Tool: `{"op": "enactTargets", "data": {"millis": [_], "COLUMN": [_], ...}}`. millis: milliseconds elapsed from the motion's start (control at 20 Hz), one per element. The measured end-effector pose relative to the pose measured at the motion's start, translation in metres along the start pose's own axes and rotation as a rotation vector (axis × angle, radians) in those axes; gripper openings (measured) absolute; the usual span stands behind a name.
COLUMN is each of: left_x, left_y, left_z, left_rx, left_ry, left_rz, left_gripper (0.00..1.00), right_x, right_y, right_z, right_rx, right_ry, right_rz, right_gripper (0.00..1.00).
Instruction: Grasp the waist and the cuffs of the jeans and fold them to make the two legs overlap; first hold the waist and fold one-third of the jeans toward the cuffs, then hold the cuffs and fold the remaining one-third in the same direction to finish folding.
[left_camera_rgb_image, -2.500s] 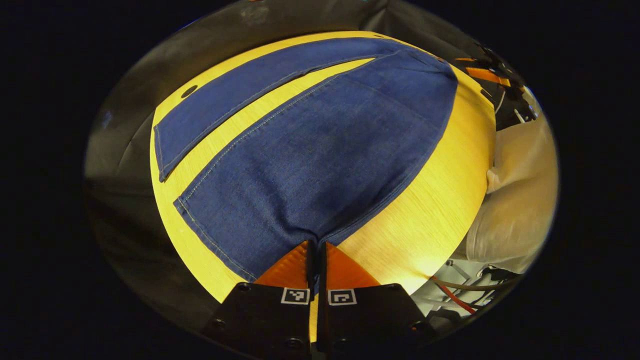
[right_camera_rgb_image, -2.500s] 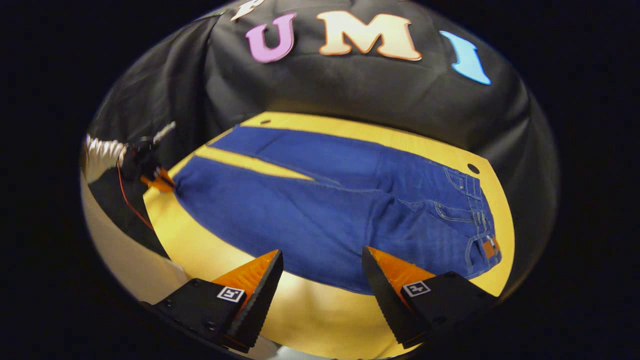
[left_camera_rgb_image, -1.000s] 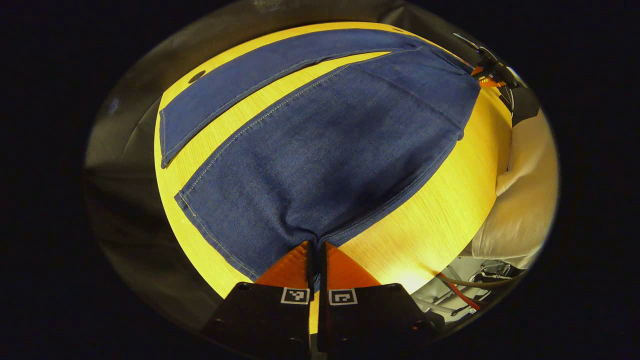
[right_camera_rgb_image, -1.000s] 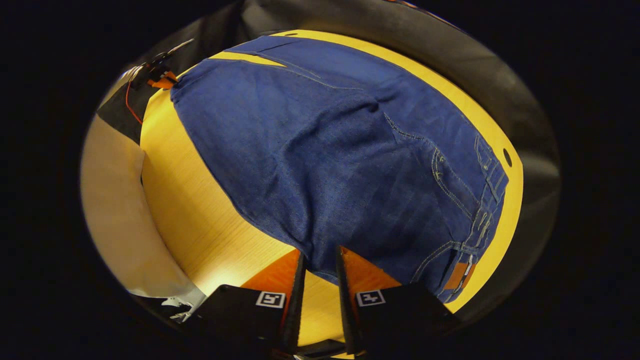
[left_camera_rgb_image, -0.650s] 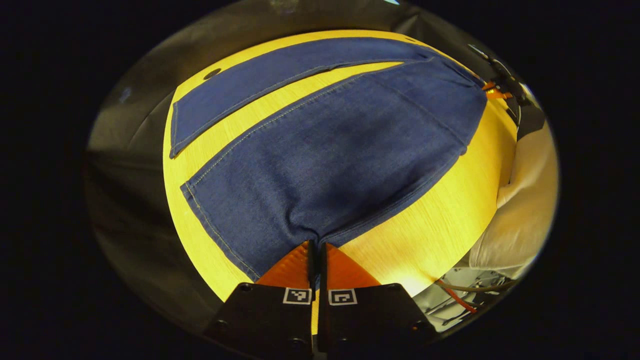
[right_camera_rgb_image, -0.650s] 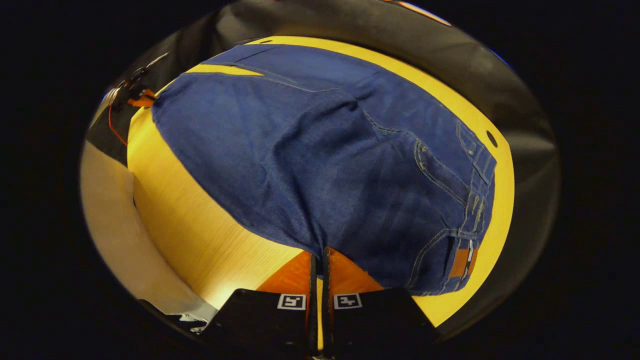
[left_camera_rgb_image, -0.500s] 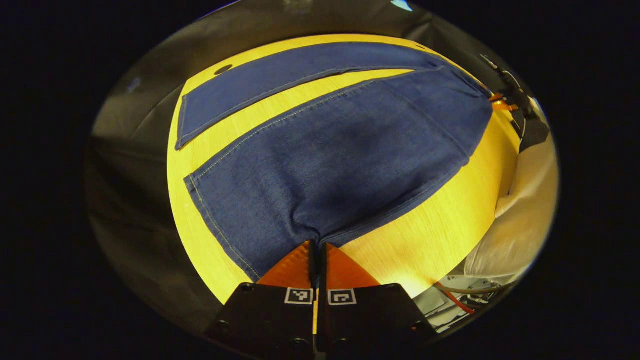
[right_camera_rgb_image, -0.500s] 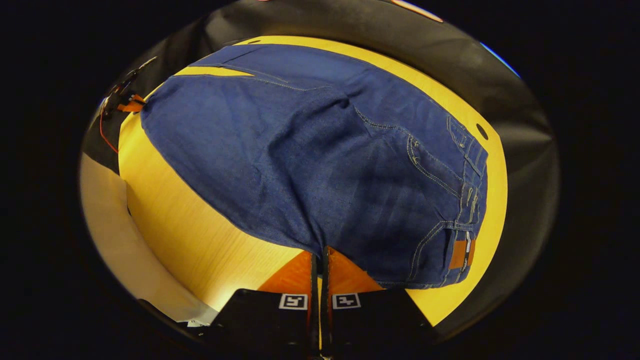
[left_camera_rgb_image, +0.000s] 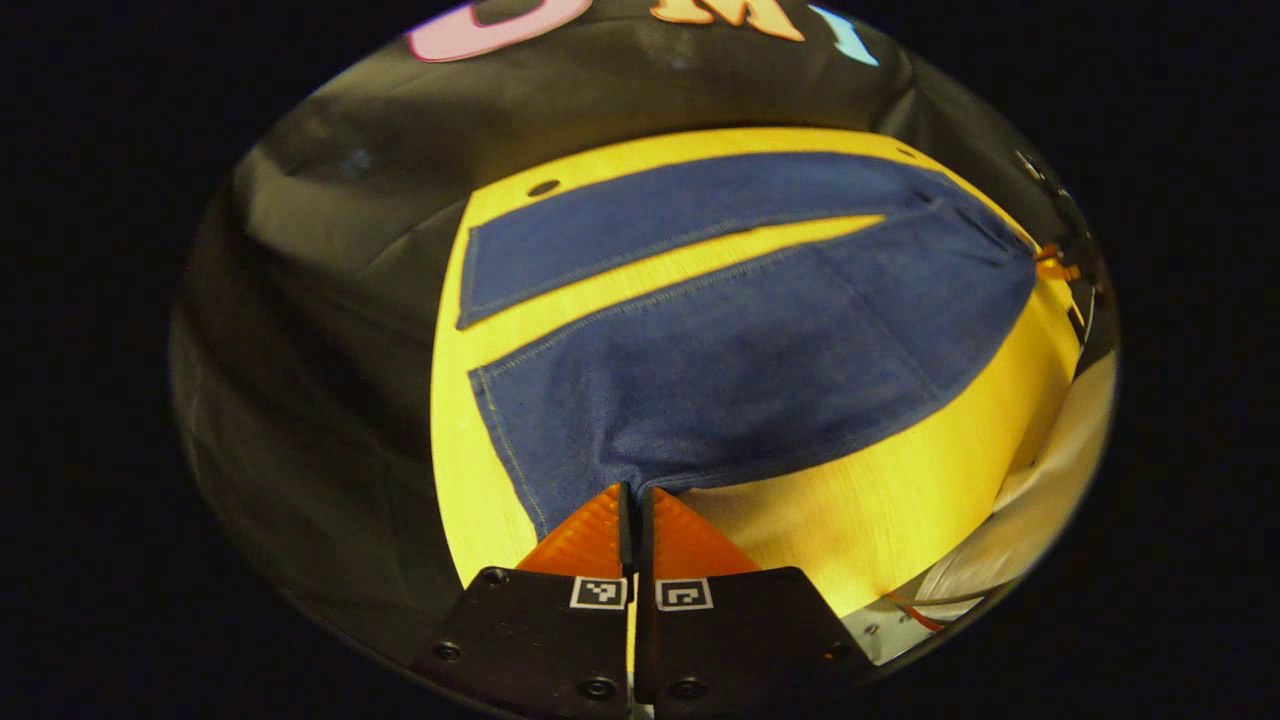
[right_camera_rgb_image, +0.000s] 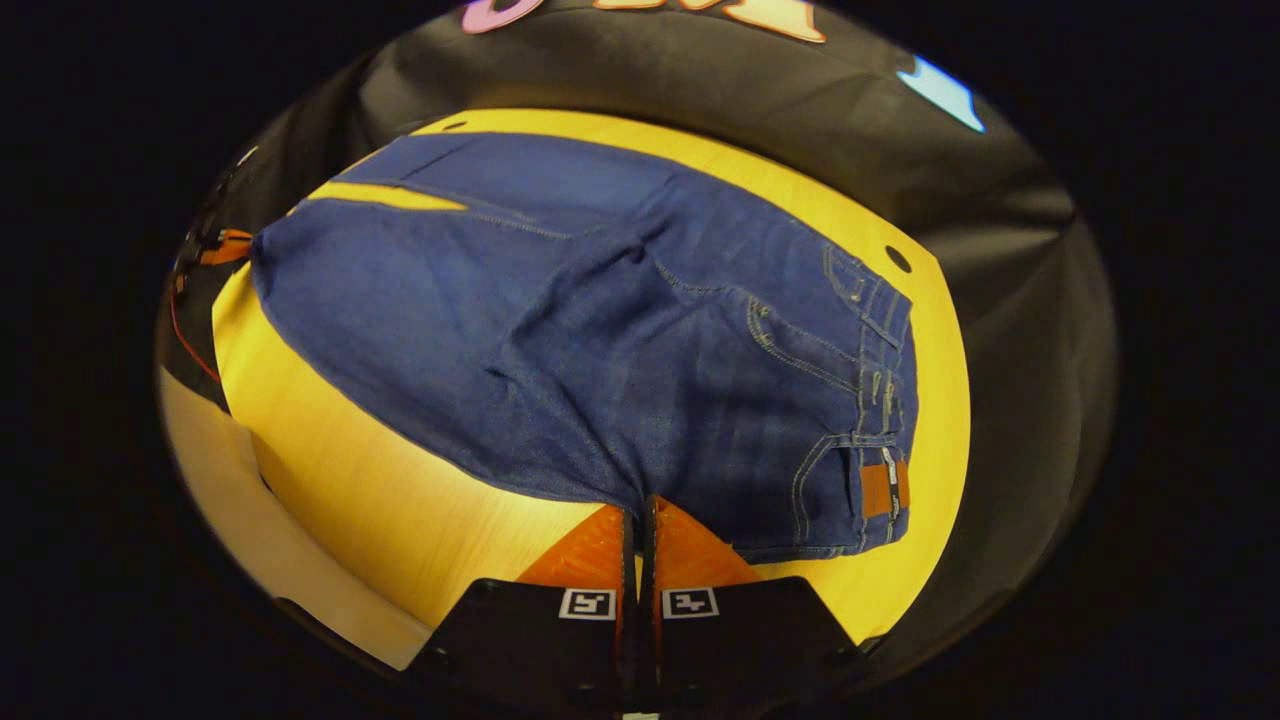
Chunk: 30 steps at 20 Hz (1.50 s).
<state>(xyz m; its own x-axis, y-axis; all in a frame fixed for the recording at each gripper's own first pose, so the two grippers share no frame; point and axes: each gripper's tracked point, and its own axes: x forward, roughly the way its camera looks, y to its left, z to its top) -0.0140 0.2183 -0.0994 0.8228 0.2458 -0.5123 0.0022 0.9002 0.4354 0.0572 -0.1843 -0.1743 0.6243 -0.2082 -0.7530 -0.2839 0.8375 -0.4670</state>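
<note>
The jeans (left_camera_rgb_image: 740, 360) are lying spread across the yellow table (left_camera_rgb_image: 880, 510). The left tool (left_camera_rgb_image: 634, 500) is pinching the near leg's cuff corner, fingers closed on the denim. The right tool (right_camera_rgb_image: 636, 515) is gripping the near edge close to the waist. The right gripper view is showing the belt loops and the brown patch (right_camera_rgb_image: 876, 488); the left gripper view is showing both legs, parted.

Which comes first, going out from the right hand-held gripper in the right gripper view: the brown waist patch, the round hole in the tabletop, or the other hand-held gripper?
1. Brown waist patch: right of the right hand-held gripper, on the jeans waistband.
2. Round hole: far right of the tabletop, beyond the waistband.
3. Other hand-held gripper: far left, at the near leg's cuff.
</note>
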Motion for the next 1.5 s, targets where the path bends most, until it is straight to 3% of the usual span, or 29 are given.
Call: {"op": "enactTargets", "data": {"millis": [300,550,750,950,1150,1250,1500], "left_x": [-0.028,-0.044,-0.026,0.050,0.120,0.130,0.104], "left_y": [0.026,0.039,0.048,0.069,0.064,0.059,0.044], "left_z": [0.072,0.112,0.140,0.186,0.187,0.191,0.208], "left_rx": [-0.124,-0.225,-0.256,-0.296,-0.272,-0.239,-0.235], "left_ry": [-0.176,-0.301,-0.333,-0.310,-0.223,-0.196,-0.227], "left_rz": [0.154,0.250,0.317,0.333,0.329,0.349,0.369], "left_gripper": [0.00,0.00,0.00,0.00,0.00,0.00,0.00], "right_x": [-0.029,-0.027,0.001,0.059,0.139,0.164,0.167], "right_y": [-0.026,-0.052,-0.077,-0.097,-0.098,-0.099,-0.100], "right_z": [0.073,0.151,0.215,0.265,0.274,0.269,0.265], "right_rx": [0.126,0.176,0.147,0.202,0.179,0.174,0.245], "right_ry": [-0.163,-0.285,-0.343,-0.375,-0.323,-0.297,-0.279], "right_rz": [-0.040,-0.072,-0.113,-0.100,-0.100,-0.099,-0.025], "right_gripper": [0.03,0.02,0.02,0.02,0.02,0.02,0.07]}}
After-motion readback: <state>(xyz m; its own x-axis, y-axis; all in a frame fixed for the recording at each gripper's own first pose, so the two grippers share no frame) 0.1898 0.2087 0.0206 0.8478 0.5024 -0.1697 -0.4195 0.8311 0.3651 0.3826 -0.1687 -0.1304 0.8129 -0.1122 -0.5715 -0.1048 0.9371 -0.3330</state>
